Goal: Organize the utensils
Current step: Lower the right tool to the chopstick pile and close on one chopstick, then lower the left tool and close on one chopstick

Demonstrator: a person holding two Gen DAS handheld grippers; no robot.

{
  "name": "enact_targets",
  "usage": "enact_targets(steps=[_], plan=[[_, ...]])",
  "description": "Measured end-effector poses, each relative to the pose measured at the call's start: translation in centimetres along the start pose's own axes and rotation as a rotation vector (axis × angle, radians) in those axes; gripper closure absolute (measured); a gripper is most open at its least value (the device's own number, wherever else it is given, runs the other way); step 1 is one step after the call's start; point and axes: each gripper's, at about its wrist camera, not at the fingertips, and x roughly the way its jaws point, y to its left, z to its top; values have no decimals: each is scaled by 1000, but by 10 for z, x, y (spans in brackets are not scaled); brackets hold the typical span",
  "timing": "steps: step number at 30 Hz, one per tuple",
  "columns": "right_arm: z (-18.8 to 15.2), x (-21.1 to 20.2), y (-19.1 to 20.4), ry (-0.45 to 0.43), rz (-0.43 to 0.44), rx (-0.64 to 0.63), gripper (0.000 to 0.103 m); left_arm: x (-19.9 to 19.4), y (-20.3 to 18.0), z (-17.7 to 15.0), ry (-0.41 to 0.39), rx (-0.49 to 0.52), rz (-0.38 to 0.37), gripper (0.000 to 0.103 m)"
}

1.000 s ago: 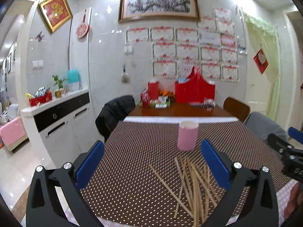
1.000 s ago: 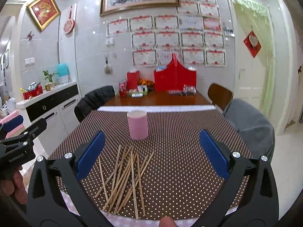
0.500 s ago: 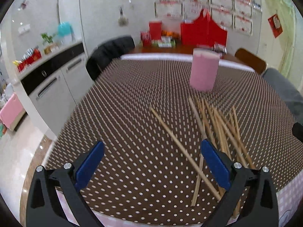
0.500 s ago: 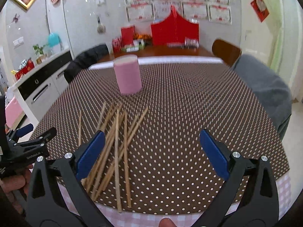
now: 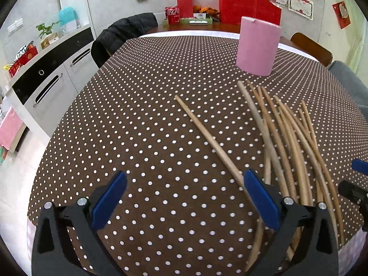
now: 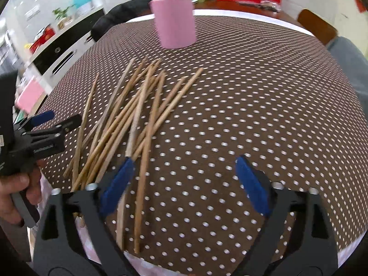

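Note:
Several wooden chopsticks point(image 5: 285, 138) lie in a loose pile on the brown dotted tablecloth point(image 5: 138, 115), with one chopstick point(image 5: 207, 135) apart to the left. A pink cup point(image 5: 257, 46) stands upright behind them. My left gripper point(image 5: 184, 197) is open and empty, low over the cloth, its right finger over the near ends of the pile. In the right wrist view the pile point(image 6: 128, 124) lies at left and the pink cup point(image 6: 174, 20) beyond. My right gripper point(image 6: 184, 181) is open and empty, its left finger over the pile's near ends. The left gripper point(image 6: 55, 126) shows at the left edge.
A white and black sideboard point(image 5: 46, 73) stands left of the table. A dark jacket hangs on a chair point(image 5: 124, 34) at the far left corner. Red boxes and a bag point(image 5: 248, 4) sit at the far end. A grey chair point(image 6: 349, 57) is on the right.
Both grippers have tilted down and moved closer to the table and the chopsticks. Both stay open and empty. The chopsticks and cup have not moved.

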Motion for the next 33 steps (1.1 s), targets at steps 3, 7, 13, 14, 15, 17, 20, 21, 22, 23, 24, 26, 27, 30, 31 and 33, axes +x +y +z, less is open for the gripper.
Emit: enact_targets(steps=[3, 7, 13, 14, 15, 17, 20, 21, 22, 23, 24, 26, 27, 30, 31, 33], plan=[[9, 8, 6, 28, -7, -35, 43, 2, 1, 2, 2, 2, -6, 4], [25, 14, 15, 51, 18, -85, 65, 5, -2, 6, 3, 25, -7, 4], [35, 29, 26, 88, 3, -155, 78, 13, -12, 8, 22, 59, -20, 9], [38, 30, 24, 92, 0, -151, 81, 13, -12, 7, 23, 61, -28, 14], [40, 30, 21, 95, 1, -142, 86, 15, -13, 8, 29, 67, -38, 19], [45, 33, 15, 93, 2, -121, 86, 16, -13, 9, 32, 74, -54, 25], [48, 35, 12, 94, 18, -111, 85, 19, -16, 16, 36, 87, -78, 39], [50, 36, 12, 95, 23, -113, 85, 19, -17, 18, 41, 90, -95, 46], [53, 37, 11, 96, 29, -114, 85, 20, -18, 19, 45, 94, -103, 48], [56, 38, 11, 97, 34, -114, 85, 20, -19, 22, 47, 104, -107, 54], [57, 40, 11, 100, 33, -115, 85, 21, -21, 24, 49, 114, -116, 58], [60, 45, 12, 108, 29, -116, 85, 22, -22, 26, 56, 122, -125, 61], [61, 46, 11, 108, 34, -113, 85, 23, -23, 28, 62, 128, -130, 62], [66, 49, 8, 112, 38, -96, 85, 29, -22, 35, 82, 139, -141, 64], [69, 51, 8, 116, 40, -93, 85, 31, -22, 39, 90, 145, -140, 64], [68, 54, 13, 119, 42, -109, 86, 35, -22, 45, 101, 149, -135, 64]])
